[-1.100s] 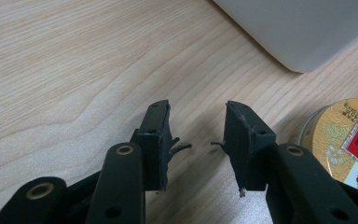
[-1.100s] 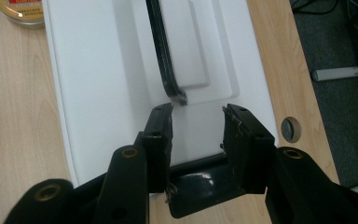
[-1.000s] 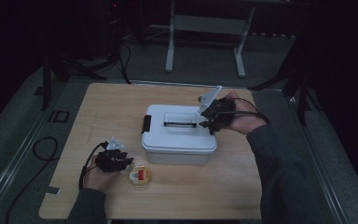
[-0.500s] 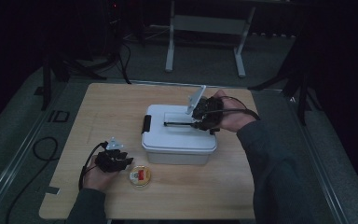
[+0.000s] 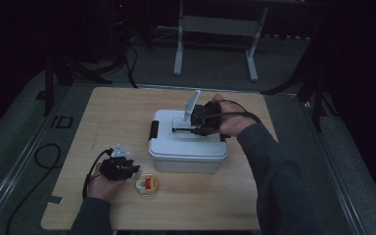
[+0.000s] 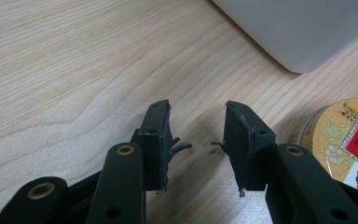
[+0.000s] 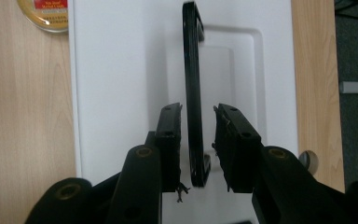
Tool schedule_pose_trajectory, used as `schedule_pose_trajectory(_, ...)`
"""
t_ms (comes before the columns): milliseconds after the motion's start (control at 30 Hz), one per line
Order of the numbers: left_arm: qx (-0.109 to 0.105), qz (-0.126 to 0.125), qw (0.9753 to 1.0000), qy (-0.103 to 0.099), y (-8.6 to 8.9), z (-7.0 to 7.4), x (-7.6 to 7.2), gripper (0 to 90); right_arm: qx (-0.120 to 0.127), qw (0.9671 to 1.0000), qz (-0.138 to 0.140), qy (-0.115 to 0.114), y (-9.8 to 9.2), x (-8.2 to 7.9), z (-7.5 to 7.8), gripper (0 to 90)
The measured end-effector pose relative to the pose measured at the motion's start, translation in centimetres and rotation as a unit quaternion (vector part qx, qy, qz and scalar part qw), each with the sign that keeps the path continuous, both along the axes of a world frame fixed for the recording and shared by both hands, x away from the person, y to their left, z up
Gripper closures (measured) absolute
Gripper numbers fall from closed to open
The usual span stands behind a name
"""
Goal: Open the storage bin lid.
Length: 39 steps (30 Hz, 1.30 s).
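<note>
The person's right forearm reaches in from the near right corner of the tabletop [image 5: 112,112] and bends inward, holding the right gripper [image 5: 194,123] over the top of the white box [image 5: 186,147], which sits near the middle of the tabletop. In the right gripper view the jaws stand a little apart on either side of the box's black handle [image 7: 192,93], which is raised on edge from the lid; a narrow gap shows on each side, so whether either pad touches the handle cannot be told, and the grip is not pressed closed.

The left hand [image 5: 103,178] rests low near the near left part of the tabletop, holding the left gripper [image 5: 127,169] level and pointing toward the box. Its jaws are spread with only bare wood between them, holding nothing.

A round gold tin [image 5: 147,185] lies just beside the left gripper, between it and the box's near side, toward the near edge. Its lid bears a red label with small print too fine to read.
</note>
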<state>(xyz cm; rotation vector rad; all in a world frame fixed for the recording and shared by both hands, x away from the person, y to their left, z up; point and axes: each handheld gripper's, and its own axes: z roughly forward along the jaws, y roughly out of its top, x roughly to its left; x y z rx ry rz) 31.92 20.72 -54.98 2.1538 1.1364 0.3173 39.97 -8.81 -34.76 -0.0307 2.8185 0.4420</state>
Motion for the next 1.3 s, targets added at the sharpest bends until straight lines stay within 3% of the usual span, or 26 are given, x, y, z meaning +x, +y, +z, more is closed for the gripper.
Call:
schedule_pose_trajectory(700, 0.0, -0.002, 1.0, 0.0, 0.0, 0.0, 0.0, 61.1, -0.065, 0.9978, 0.014, 0.007, 3.1, 0.7, -0.8, 74.6)
schedule_pose_trajectory(933, -0.001, -0.002, 1.0, 0.0, 0.0, 0.0, 0.0, 61.2, -0.091, 0.9958, 0.007, -0.001, 3.5, 1.3, -0.9, 76.8)
schedule_pose_trajectory(1300, -0.002, -0.001, 1.0, 0.0, 0.0, 0.0, 0.0, 61.1, -0.119, 0.9928, 0.008, 0.007, 4.3, 1.9, -1.3, 82.3)
